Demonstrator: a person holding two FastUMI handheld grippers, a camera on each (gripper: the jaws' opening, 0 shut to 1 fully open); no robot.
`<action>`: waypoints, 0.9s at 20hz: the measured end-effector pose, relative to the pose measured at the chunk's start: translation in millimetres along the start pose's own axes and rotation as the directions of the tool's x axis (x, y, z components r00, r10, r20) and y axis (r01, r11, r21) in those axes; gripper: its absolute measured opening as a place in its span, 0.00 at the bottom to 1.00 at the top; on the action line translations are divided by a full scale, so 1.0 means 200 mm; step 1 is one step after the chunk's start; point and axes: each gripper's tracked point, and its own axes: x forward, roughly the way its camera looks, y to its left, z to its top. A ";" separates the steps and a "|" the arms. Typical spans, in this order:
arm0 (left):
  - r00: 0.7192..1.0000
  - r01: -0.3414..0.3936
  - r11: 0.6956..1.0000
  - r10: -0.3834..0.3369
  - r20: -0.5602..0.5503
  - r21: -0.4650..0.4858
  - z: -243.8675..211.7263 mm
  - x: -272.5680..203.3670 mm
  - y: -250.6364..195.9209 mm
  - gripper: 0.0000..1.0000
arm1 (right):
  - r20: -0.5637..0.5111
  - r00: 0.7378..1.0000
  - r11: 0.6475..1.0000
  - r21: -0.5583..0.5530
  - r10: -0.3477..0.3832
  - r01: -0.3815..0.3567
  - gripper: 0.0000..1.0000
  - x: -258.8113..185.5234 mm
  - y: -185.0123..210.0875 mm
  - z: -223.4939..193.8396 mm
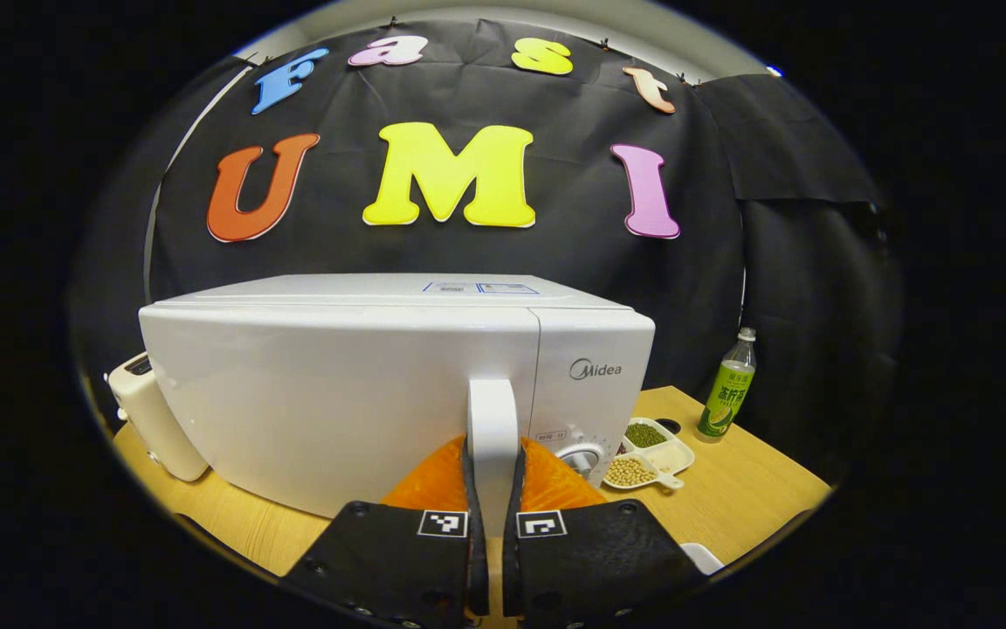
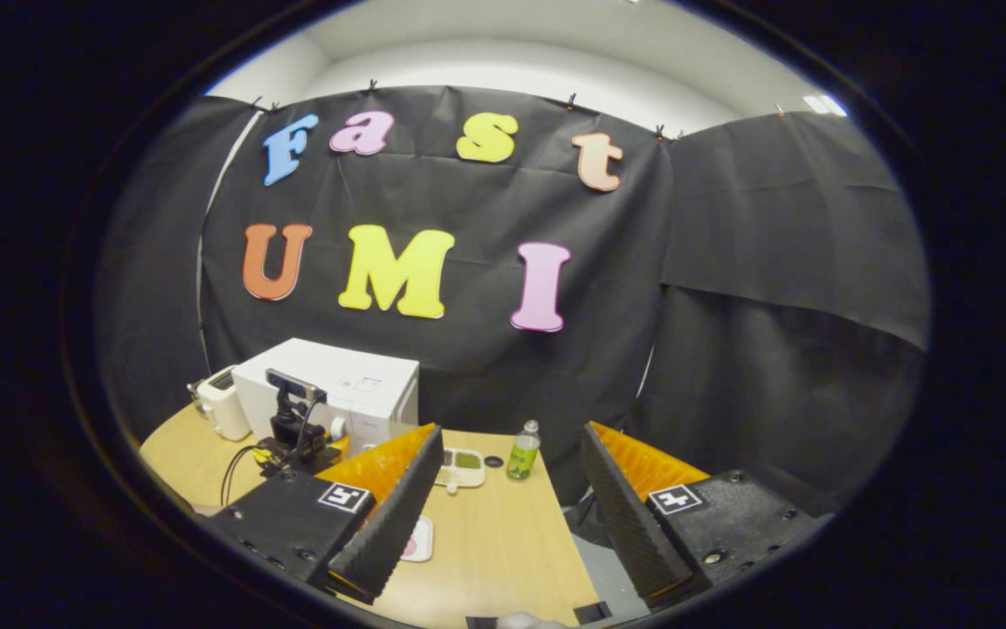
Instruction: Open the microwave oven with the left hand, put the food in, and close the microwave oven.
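Observation:
A white microwave [image 1: 337,384] stands close in front of me in the left gripper view, its door lying level with the control panel. My left gripper [image 1: 492,459] is shut on the upright white door handle [image 1: 492,411], one finger on each side. The right gripper view has the microwave [image 2: 354,384] far off at the left with the left gripper [image 2: 293,432] at its front. My right gripper [image 2: 510,432] hangs open over the table with nothing between its fingers. A white divided dish of beans [image 1: 647,454] [image 2: 459,467] sits to the right of the microwave.
A cream toaster [image 1: 154,419] [image 2: 222,402] stands left of the microwave. A green-labelled bottle [image 1: 730,384] [image 2: 522,452] is at the back right, a small dark cap [image 2: 493,460] beside it. A pink-and-white plate [image 2: 418,539] lies on the wooden table [image 2: 503,542] nearer me.

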 end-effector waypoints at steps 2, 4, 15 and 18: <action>1.000 0.013 1.000 -0.013 -0.014 0.007 -0.01 -0.02 0.00 0.06 | 0.002 1.000 1.000 -0.002 0.022 -0.022 0.96 0.01 0.03 0.01; 1.000 0.028 1.000 -0.028 -0.005 0.015 -0.03 -0.12 -0.01 0.06 | 0.010 0.999 0.999 -0.011 0.041 -0.041 0.96 0.02 0.07 0.02; 0.997 0.077 0.995 -0.076 -0.012 0.065 -0.18 -0.82 0.22 0.16 | 0.014 0.958 0.958 -0.016 0.288 -0.288 1.00 0.04 0.57 -0.02; 1.000 -0.014 0.998 0.015 -0.015 0.065 -0.22 -0.99 0.43 0.23 | 0.018 0.939 0.939 -0.017 0.344 -0.343 1.00 -0.01 0.69 -0.03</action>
